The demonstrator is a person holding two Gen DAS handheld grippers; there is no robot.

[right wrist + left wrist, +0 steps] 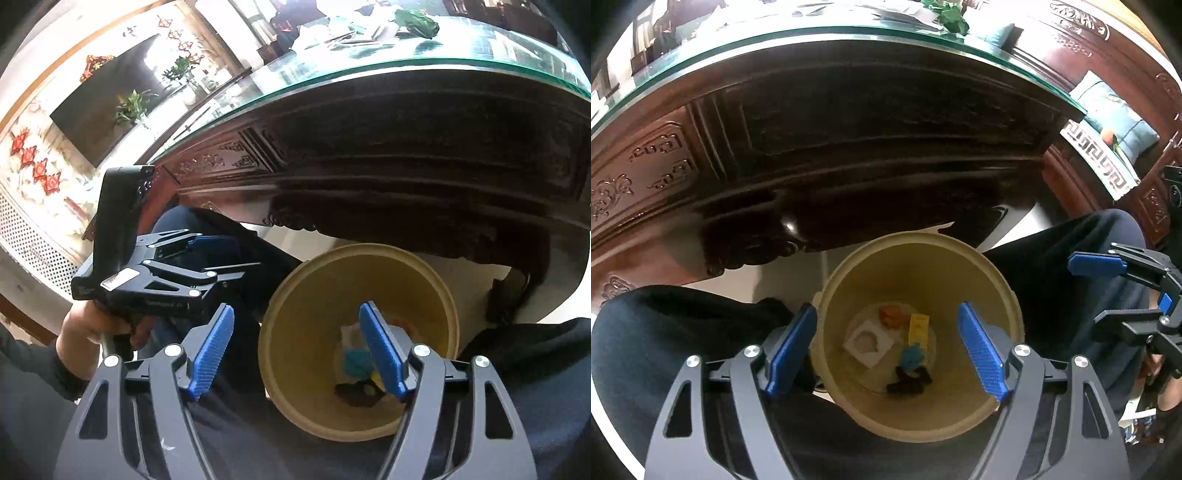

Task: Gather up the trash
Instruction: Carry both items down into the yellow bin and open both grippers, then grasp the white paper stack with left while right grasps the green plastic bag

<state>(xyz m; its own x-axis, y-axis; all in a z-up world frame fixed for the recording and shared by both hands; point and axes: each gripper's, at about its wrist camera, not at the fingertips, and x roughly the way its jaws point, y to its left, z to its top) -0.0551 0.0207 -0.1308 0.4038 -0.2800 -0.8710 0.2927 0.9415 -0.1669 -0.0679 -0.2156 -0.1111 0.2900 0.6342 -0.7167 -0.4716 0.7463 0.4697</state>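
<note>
pale floor (pixel 790 271), yellow bin (pixel 1008 295) standing on it, carved glass-topped wooden table (pixel 849 122) beside

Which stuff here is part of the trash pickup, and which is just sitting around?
Job:
bin
white wrapper
orange scrap
yellow packet
teal scrap
green wad on the table

Lying about:
cushion
houseplant
</note>
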